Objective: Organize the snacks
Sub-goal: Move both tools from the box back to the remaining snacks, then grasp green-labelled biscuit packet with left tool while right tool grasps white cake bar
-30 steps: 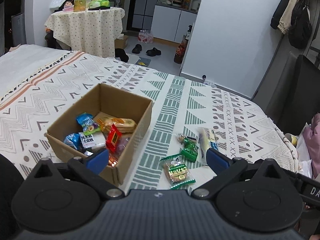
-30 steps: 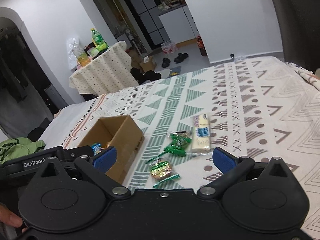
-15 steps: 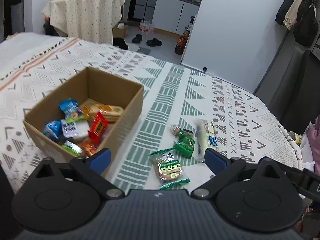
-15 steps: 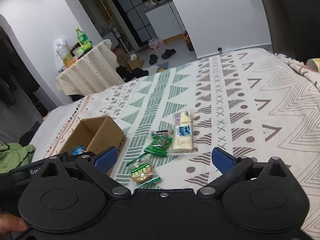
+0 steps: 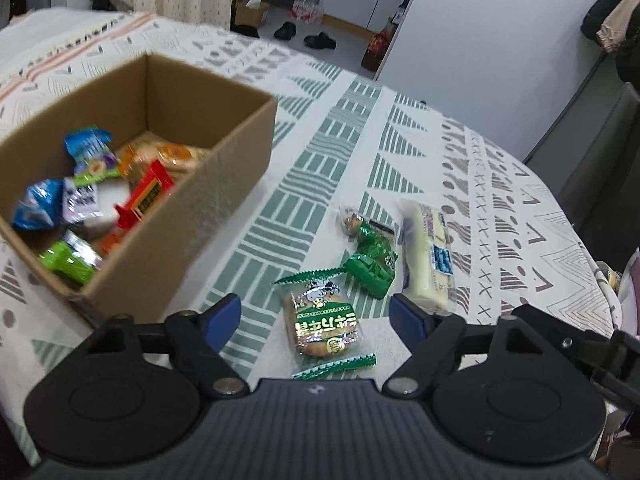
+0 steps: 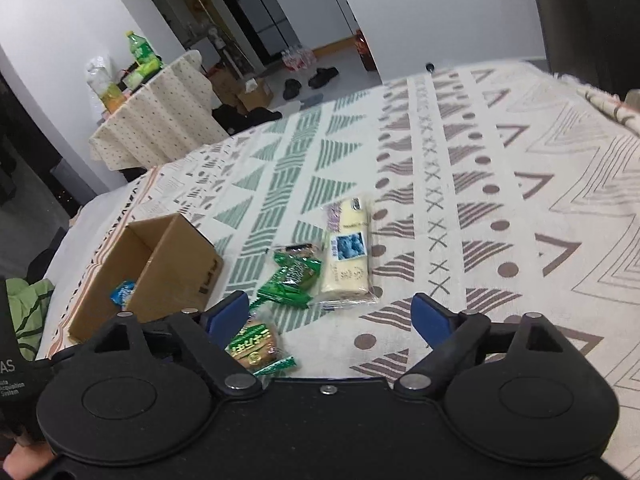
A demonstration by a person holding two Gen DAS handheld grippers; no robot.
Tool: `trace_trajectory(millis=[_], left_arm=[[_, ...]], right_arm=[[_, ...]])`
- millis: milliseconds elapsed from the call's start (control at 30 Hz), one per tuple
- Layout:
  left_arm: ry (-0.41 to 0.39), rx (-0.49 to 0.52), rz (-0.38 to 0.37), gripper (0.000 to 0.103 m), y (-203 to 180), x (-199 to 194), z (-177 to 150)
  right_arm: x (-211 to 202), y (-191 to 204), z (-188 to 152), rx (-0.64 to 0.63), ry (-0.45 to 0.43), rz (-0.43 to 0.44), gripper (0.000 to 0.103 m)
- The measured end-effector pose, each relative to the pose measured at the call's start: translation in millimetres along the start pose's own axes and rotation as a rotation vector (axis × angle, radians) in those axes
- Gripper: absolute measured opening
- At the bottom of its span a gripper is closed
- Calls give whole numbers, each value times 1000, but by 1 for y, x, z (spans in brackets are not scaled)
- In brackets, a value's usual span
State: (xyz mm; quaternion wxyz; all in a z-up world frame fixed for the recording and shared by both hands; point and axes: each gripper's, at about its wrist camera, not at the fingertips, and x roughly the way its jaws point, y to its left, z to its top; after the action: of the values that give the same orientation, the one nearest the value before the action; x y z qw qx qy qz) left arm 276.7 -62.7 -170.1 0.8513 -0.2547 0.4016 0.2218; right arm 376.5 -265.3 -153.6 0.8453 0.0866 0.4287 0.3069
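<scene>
An open cardboard box [image 5: 224, 184] [image 6: 172, 268] holding several snack packets sits on the patterned bedspread. Beside it lie a green biscuit packet [image 5: 324, 320] [image 6: 256, 346], a crumpled green packet [image 5: 372, 260] [image 6: 294, 278], a small dark packet [image 5: 352, 222] [image 6: 298, 249] and a long pale bar with a blue label [image 5: 428, 256] [image 6: 348, 260]. My left gripper [image 5: 316, 314] is open, its blue fingertips straddling the biscuit packet from just above. My right gripper [image 6: 330, 314] is open, hovering in front of the pale bar and crumpled packet.
The bedspread [image 6: 500, 200] stretches wide to the right of the snacks. Beyond the bed stand a cloth-covered table [image 6: 160, 116] with bottles, a floor with shoes [image 5: 304, 36], and a white wall. A dark chair [image 5: 600, 140] stands by the bed's right edge.
Both grippers have moved forward and down toward the loose snacks. The biscuit packet now lies between my left fingertips. The box has slid toward the left of both views.
</scene>
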Motion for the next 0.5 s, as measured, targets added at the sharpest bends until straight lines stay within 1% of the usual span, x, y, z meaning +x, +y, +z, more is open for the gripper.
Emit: trace_trajectory(millis=[100,267,333,433,500], left_arm=[[32,-22,-2,71,0,16,0],[73,-43,16,71,-2,41,1],[84,-33,49,71,-3,51,2],[79,-21,83,66,-5,57,3],[77,7,101,51,-9,58,3]], right_arm=[[13,-5,1,16,20,-7,84],[28,-12,2,41,39,-18,81],[34,-15,3,52,43,-22,80],[43,-17,4,50,48,-26,79],[49,-17,5,55,50,-24,78]])
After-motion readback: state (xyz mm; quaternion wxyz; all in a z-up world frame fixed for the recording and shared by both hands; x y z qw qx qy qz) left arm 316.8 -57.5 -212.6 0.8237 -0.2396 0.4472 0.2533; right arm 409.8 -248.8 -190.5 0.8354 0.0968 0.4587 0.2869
